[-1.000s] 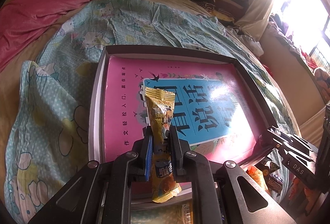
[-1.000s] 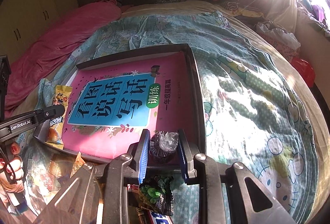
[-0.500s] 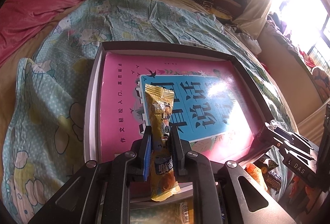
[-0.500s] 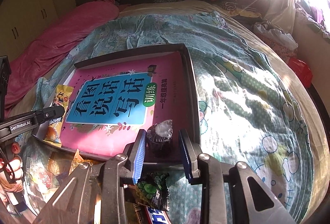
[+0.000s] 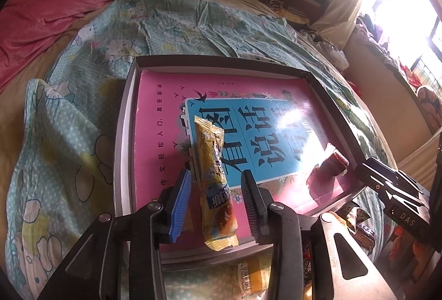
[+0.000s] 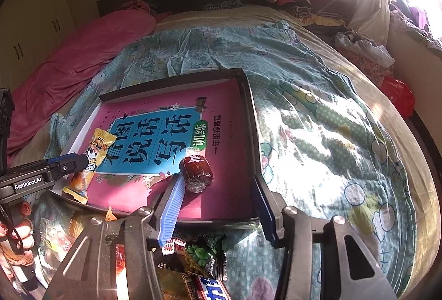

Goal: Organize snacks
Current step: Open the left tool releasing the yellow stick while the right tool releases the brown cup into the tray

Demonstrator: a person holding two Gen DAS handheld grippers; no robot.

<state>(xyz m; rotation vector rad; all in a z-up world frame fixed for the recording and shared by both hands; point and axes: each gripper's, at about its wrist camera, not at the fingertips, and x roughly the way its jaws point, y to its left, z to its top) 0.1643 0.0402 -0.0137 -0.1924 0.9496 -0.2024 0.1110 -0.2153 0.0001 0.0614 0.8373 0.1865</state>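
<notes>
On the bed [image 5: 171,31], a shallow dark tray [image 5: 123,134] holds a pink book [image 5: 154,161] that fills its floor. Left tongs [image 5: 216,196] are opening; the yellow snack bar [image 5: 214,184] lies lengthwise between the pads on the book, touched by neither. Right tongs [image 6: 216,207] are opening too, with the dark red wrapped sweet [image 6: 196,171] resting on the book just ahead of the left pad, clear of both.

Only the right wrist view shows a hand [image 6: 15,233] gripping the left tool, a loose heap of snack packets [image 6: 199,258] on the quilt below the tray's near edge, and the cupboards behind. Only the left wrist view shows the bar's full length and a barcoded packet [image 5: 251,275] under the tongs. A pink blanket [image 5: 55,4] lies at the bed's far left; window glare washes out the right side.
</notes>
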